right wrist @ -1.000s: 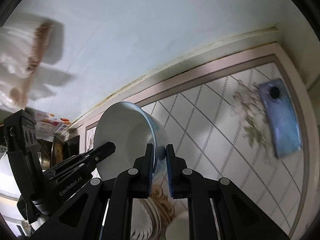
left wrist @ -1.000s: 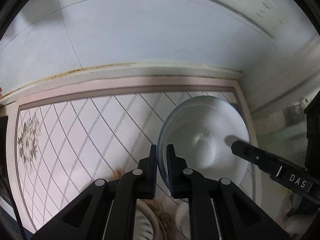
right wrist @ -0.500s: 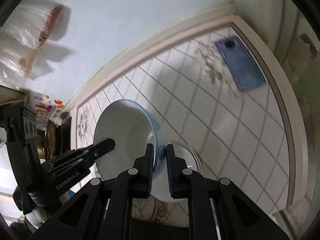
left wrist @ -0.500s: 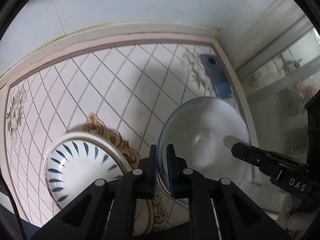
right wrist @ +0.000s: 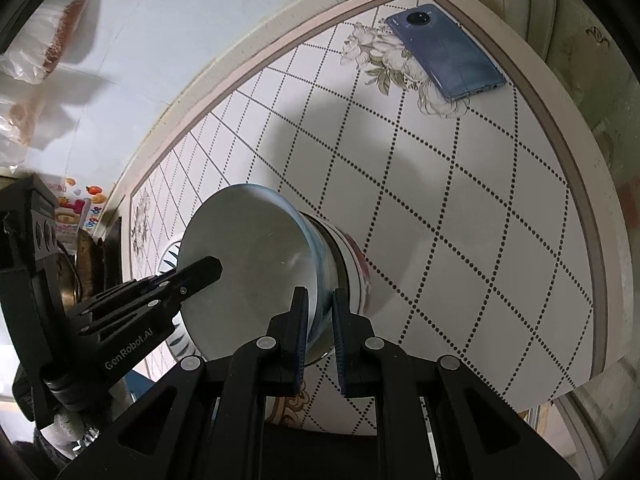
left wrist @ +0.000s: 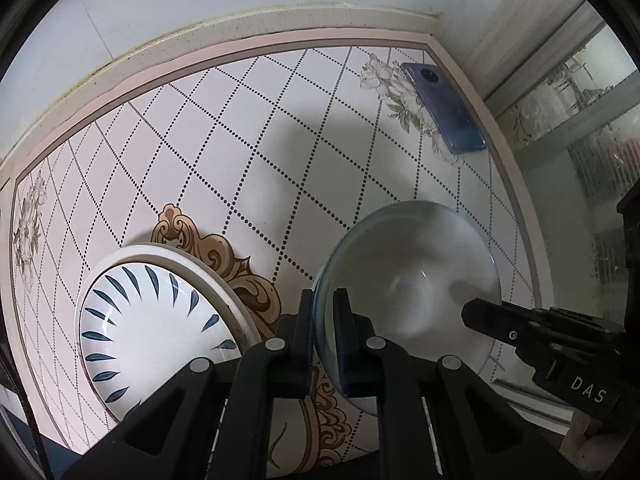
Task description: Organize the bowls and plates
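Your left gripper (left wrist: 322, 334) and right gripper (right wrist: 320, 334) are each pinched tight on opposite rims of the same pale bowl (left wrist: 412, 292), held tilted above the table (left wrist: 248, 152). In the right view it sits over a second bowl (right wrist: 352, 260); you cannot tell if they touch. Beside it rests a glossy white plate (left wrist: 160, 320) with blue leaf strokes. Open room lies toward the far pink border; a smooth blue phone (left wrist: 444, 108) hugs the far right edge.
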